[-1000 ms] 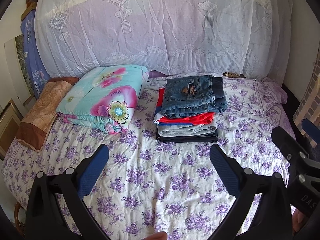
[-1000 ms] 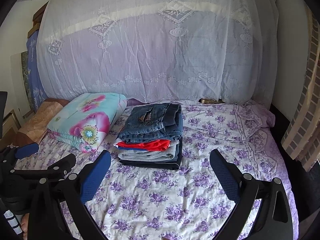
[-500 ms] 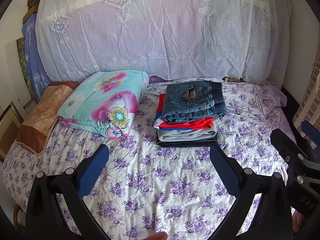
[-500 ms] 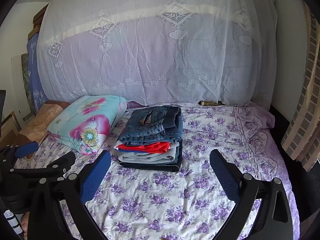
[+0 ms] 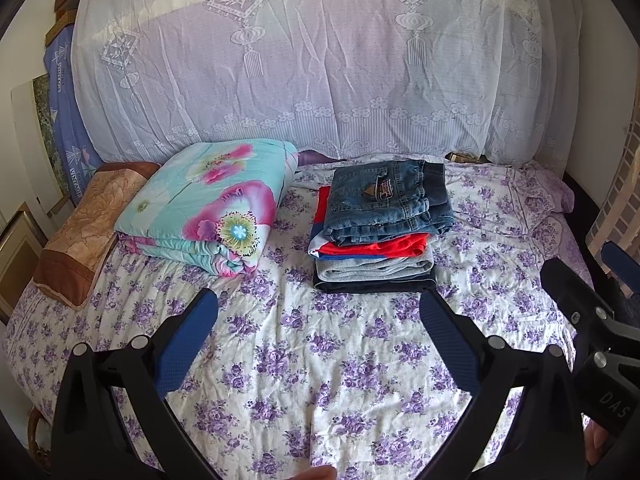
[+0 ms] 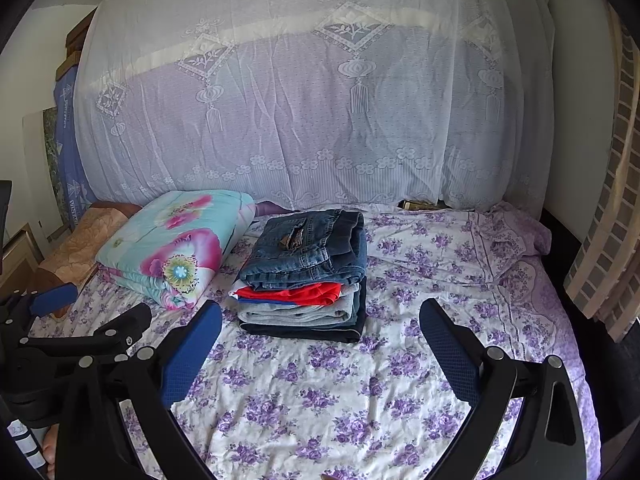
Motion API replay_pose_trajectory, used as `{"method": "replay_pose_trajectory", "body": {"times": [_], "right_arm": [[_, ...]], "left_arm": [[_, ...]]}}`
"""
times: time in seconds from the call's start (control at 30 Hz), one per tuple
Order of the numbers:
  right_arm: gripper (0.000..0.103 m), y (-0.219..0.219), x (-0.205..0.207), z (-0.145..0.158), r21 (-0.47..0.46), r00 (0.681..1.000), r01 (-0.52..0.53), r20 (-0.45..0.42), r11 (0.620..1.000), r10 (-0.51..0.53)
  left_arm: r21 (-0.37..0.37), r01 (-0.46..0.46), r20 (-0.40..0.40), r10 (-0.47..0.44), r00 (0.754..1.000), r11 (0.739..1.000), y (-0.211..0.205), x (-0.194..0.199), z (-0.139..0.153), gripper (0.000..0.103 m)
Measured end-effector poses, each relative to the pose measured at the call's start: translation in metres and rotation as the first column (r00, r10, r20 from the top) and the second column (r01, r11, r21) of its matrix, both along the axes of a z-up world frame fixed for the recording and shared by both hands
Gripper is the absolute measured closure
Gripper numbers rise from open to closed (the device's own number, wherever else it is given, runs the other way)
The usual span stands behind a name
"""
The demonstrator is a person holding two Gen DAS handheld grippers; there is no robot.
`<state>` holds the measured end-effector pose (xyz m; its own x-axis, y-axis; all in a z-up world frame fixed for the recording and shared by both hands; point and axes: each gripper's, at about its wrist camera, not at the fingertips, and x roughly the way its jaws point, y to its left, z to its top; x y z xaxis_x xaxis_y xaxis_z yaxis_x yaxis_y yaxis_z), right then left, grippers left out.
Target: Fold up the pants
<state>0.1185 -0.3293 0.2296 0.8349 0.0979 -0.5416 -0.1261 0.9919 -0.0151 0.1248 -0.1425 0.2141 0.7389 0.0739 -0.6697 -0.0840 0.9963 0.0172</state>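
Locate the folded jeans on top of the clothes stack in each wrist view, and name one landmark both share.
Left wrist: folded jeans sit right of centre, topping the stack.
Right wrist: folded jeans sit just left of centre.
Shared landmark: the floral quilt, left of the stack.

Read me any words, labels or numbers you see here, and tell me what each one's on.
"DAS": white letters on the right gripper body, seen from the left wrist view; more letters may be cut off.
"VINTAGE": likely, on the blue bag left of the bed, partly blurred.
Jeans patch: too small to read.
White tag on the left gripper handle: handwriting, illegible.
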Motion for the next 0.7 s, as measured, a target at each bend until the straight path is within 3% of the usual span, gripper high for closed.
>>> {"method": "replay_pose_trajectory", "body": {"times": [0.7], "right_arm": [[0.003, 0.0001, 0.0003, -0.0008, 0.002, 1.000, 0.001, -0.001, 1.000, -0.001]], "left_arm": [[0.000, 0.001, -0.002, -0.001, 1.000, 1.000, 0.0003, -0.0008, -0.0003, 0.005]]}}
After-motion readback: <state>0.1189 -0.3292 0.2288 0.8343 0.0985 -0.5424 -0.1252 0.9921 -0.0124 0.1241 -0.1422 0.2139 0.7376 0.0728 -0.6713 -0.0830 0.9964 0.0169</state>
